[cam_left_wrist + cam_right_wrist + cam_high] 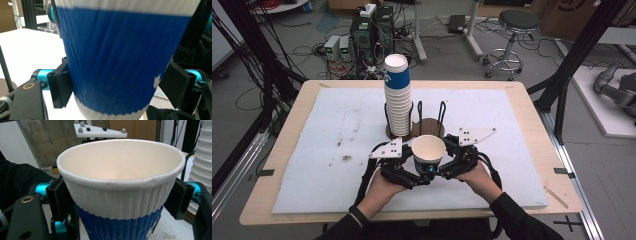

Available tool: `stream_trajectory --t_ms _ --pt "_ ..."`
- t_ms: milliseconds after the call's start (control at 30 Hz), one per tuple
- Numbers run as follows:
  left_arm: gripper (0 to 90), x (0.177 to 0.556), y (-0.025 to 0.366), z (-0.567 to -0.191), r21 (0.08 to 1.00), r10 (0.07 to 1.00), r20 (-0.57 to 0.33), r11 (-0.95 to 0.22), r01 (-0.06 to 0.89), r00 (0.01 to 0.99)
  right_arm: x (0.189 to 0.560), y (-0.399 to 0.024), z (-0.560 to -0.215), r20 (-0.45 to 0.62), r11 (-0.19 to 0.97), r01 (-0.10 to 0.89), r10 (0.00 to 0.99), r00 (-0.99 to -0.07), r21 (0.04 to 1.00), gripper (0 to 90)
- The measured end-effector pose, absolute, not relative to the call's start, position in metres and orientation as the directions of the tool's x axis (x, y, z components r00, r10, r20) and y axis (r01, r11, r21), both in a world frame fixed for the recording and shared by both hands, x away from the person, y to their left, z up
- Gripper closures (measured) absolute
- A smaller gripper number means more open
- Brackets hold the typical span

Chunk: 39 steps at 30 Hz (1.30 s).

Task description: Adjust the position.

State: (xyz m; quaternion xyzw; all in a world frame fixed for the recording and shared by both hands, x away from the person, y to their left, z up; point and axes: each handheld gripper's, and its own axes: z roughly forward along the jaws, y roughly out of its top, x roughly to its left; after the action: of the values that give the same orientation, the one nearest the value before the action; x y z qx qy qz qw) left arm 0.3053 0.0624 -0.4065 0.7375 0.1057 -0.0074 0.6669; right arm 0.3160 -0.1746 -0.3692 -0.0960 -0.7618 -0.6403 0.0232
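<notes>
A blue-and-white ribbed paper cup (428,150) is held just above the table's near middle, mouth up and tilted toward the camera. My left gripper (414,176) comes in from the left, my right gripper (446,169) from the right. In the left gripper view the pads (62,87) press the cup's blue lower body (117,55). In the right gripper view my right gripper (120,195) clamps the cup (120,202) just under its white rim, which is slightly creased. A tall stack of the same cups (397,95) stands behind.
The stack sits in a round brown holder (430,128) with black wire loops, directly behind the held cup. A stained white mat (337,125) covers the wooden table (292,120). The stack (202,157) rises close on the right in the right gripper view. A stool (517,22) and cables lie beyond.
</notes>
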Motion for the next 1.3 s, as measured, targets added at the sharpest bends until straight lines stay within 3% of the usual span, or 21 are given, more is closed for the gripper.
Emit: stream_trajectory --t_ms 933,1300 --pt "25.4 0.306 0.064 -0.406 0.985 0.157 -0.131 -0.09 0.146 0.979 0.315 -0.172 -0.369 0.164 0.166 0.182 0.117 -0.98 0.969 19.4" --pt "14.6 0.307 0.075 -0.399 0.985 0.211 -0.111 -0.104 0.135 0.971 0.319 -0.182 -0.367 0.137 0.156 0.164 0.169 -0.976 0.974 19.5"
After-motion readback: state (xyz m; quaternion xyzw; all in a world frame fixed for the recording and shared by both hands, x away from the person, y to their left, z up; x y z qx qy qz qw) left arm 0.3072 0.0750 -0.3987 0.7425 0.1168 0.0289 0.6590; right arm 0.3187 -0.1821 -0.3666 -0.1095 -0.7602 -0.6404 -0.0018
